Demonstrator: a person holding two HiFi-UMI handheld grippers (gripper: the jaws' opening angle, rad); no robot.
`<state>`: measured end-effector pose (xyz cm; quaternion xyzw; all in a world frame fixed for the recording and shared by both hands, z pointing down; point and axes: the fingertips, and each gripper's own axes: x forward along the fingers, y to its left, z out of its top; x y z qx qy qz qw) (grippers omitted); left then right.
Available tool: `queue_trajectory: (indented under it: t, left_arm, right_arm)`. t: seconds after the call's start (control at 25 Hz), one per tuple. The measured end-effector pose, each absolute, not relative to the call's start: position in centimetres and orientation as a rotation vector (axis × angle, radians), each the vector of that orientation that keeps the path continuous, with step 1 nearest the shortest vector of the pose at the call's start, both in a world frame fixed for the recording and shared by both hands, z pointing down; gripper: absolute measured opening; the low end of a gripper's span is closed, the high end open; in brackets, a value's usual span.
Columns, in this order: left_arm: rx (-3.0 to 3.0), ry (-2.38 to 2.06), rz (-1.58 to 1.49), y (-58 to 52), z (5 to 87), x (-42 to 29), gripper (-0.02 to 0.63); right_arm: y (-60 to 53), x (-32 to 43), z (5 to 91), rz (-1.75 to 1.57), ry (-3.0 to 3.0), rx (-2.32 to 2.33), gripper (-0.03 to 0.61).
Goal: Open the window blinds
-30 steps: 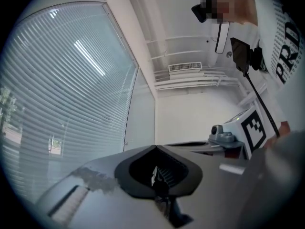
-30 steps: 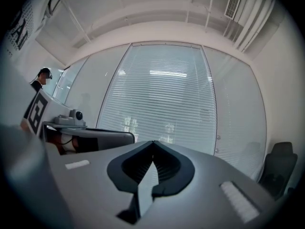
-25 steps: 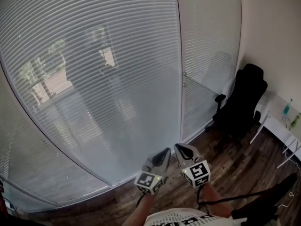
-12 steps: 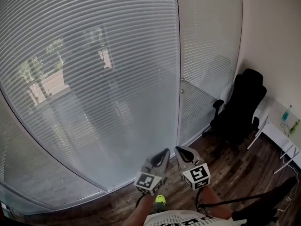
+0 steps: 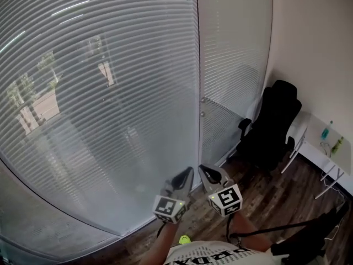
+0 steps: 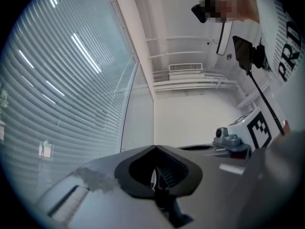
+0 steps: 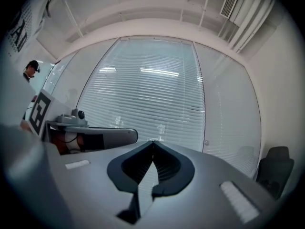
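**Both tongs closed and empty, short of the lowered blinds**

Left gripper [image 5: 188, 172] and right gripper [image 5: 202, 170] held side by side, low in the head view, above dark wood-plank floor [image 5: 265, 203]. Left jaws pressed together at the tips, nothing between. Right jaws likewise together, nothing clamped.

White horizontal-slat window blinds [image 5: 99, 93] down over the wide pane, reaching to the floor, slats tilted nearly flat; dim outdoor shapes showing through. Narrower slatted panel [image 5: 234, 54] to the right, past a white upright frame post [image 5: 198, 65]. Blinds well apart from both tips: straight ahead in the right gripper view, off to the left in the left gripper view.

Black office chair [image 5: 270, 126] in the right corner, beside a white table [image 5: 325, 150].
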<state>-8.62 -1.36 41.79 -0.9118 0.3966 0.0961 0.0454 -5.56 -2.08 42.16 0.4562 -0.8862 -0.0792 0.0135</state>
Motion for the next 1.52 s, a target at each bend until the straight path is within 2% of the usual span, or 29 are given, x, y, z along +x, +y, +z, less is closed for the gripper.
queue_trajectory:
  t: [0.92,1.52]
  left_arm:
    - [-2.824,1.230,0.324,-13.4,44.5,-13.1,-0.006]
    - [-2.686,1.391,0.329,-25.5,45.0,-9.0,-0.006]
  right_arm:
    - [-16.2,-9.7,44.3,-0.221,-2.712,1.440,0.006]
    - [-27.9,-6.7,44.9,-0.316,-2.796,1.249,0.006]
